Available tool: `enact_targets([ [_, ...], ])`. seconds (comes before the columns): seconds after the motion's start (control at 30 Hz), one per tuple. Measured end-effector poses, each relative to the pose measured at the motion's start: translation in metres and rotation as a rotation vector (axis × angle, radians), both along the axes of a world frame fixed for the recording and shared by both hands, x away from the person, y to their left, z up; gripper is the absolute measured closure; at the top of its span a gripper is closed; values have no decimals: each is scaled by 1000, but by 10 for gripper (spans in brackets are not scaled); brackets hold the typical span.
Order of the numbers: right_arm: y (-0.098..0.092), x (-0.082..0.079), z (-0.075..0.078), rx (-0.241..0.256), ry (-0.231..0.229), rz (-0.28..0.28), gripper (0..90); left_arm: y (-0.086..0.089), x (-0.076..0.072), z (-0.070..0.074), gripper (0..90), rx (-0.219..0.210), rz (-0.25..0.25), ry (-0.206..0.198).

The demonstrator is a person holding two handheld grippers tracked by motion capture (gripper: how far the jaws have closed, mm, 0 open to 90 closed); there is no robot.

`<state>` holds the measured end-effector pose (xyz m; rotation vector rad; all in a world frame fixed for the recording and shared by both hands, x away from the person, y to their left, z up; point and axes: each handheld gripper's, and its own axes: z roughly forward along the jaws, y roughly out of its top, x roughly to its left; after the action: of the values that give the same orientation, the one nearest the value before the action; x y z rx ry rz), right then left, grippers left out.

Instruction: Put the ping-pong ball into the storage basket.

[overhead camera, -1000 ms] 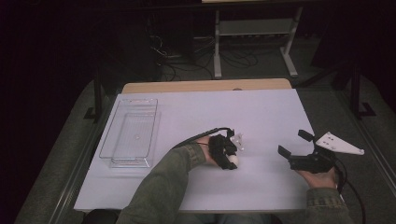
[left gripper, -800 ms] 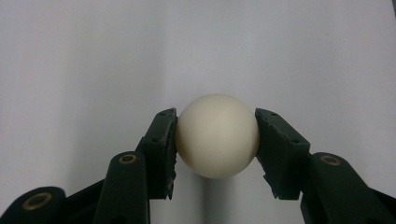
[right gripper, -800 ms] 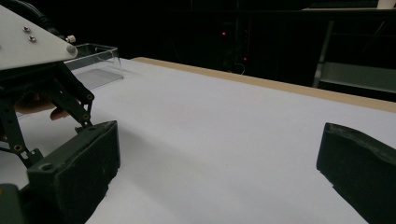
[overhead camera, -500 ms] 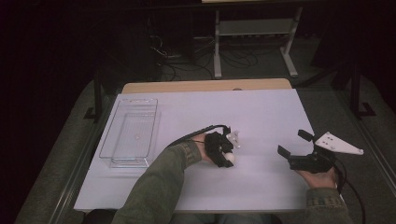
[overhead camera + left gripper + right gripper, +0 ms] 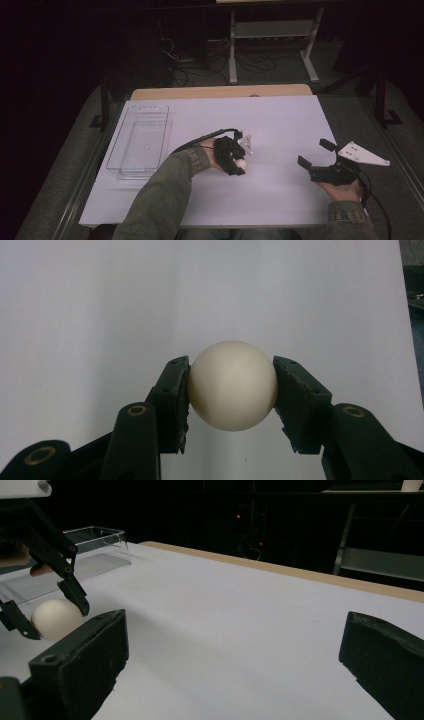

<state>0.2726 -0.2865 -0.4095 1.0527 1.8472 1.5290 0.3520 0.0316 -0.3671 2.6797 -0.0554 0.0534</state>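
Observation:
A cream-white ball (image 5: 232, 385) sits squeezed between the two black jaws of my left gripper (image 5: 231, 390), pointing down at the white table. From above, that gripper (image 5: 238, 166) is near the table's middle with the ball (image 5: 242, 163) at its tip. The right gripper view shows the same ball (image 5: 55, 618) at far left, held by the other gripper's jaws. My right gripper (image 5: 316, 154) rests at the table's right side, jaws wide apart with nothing between them; its own view has my right gripper (image 5: 235, 645) looking across bare tabletop.
A clear plastic tray (image 5: 128, 150) lies at the table's left side, seen also as a clear tray (image 5: 95, 540) in the right gripper view. A wooden strip (image 5: 220, 92) edges the far side of the white table (image 5: 280, 120). Metal shelving legs (image 5: 270, 45) stand behind.
My left gripper with the ball has shifted slightly left and toward the table's far side. The right gripper has stayed in place, open.

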Motion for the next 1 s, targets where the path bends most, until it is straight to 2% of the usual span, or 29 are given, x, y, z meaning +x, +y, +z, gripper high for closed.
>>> enact_targets([
  [0.5, -1, 0, 0, 1, 0, 0, 0, 12, 0, 20, 511, 9, 12, -23],
  [1.0, 1, 0, 0, 2, 7, 3, 0, 14, 2, 39, 511, 25, 1, -42],
])
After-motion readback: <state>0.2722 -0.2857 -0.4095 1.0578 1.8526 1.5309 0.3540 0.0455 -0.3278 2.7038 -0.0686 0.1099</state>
